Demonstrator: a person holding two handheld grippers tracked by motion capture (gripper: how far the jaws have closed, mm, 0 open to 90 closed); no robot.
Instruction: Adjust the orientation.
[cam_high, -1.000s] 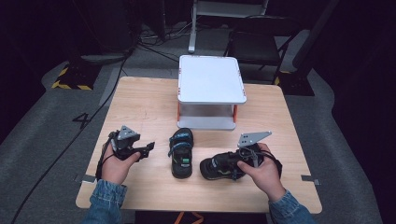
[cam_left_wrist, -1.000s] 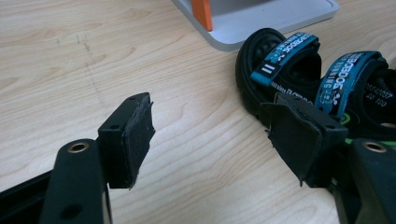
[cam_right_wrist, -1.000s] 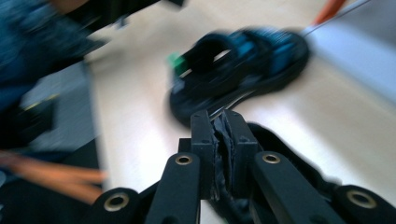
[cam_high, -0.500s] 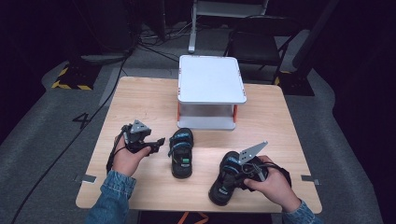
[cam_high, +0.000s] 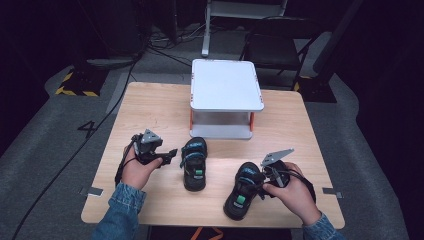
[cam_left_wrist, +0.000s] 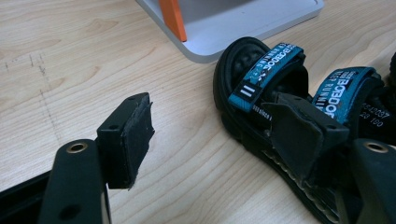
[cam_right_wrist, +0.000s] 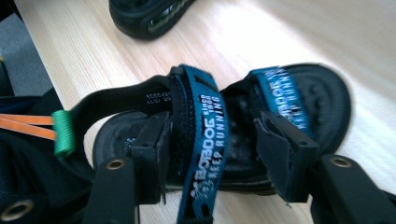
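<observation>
Left gripper: jaws apart, nothing between them; left sandal lies just beside it to its right, near jaw at the sandal's side.
Left sandal axis: long axis runs toward and away from the person; far end near the white stand.
Right sandal: near the table's front edge, long axis slanted.
Right gripper: jaws straddling the sandal's teal strap, not visibly clamped; this hand is the nearer to it.
Writing: straps read "BOBDOG" and "KEEP RUNNING"; smaller print too fine to read.

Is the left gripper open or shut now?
Open. In the left gripper view, the left gripper has its jaws wide apart, bare table between them, beside the sandal.
</observation>
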